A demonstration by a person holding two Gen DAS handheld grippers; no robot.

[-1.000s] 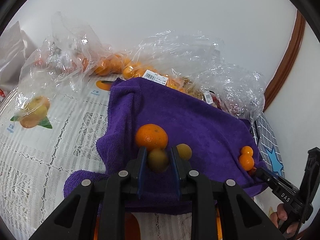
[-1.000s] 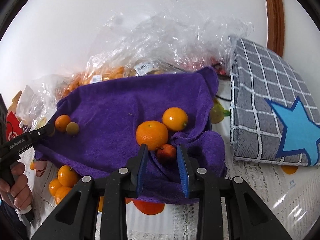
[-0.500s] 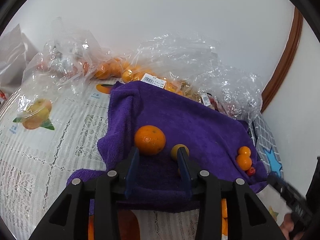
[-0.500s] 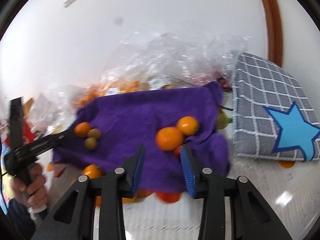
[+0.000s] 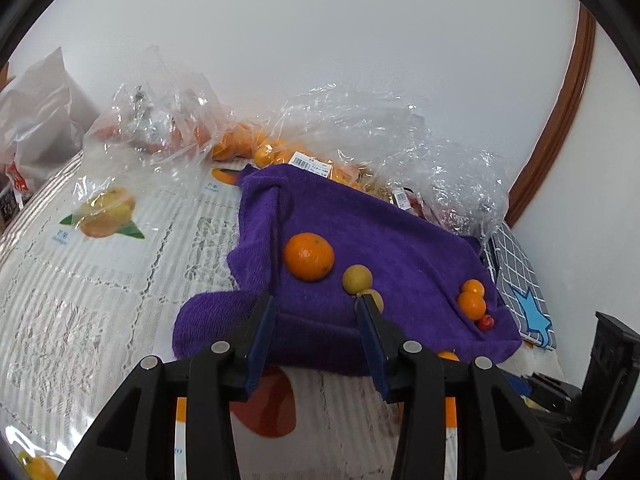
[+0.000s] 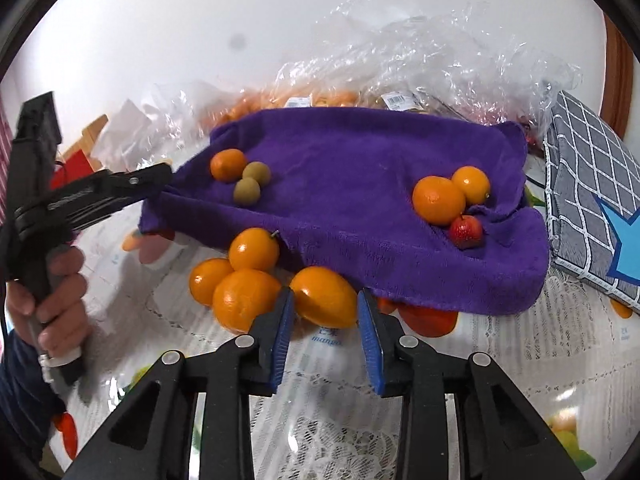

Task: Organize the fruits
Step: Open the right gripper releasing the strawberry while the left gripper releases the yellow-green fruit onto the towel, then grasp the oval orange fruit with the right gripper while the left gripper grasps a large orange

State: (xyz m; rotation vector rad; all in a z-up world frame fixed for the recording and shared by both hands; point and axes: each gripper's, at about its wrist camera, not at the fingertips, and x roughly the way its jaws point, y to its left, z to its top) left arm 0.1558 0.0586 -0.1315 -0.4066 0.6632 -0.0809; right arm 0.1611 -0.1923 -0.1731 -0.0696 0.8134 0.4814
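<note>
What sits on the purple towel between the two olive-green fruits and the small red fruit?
Right wrist view: only bare purple towel separates the olive-green fruits from the large orange resting against the small red fruit.

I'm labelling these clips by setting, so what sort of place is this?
Most likely a home table after a grocery trip, though little of the room shows. A lace tablecloth under fruit-print plastic, clear produce bags with barcode labels, and a patterned cushion against a plain wall all suggest that.
</note>
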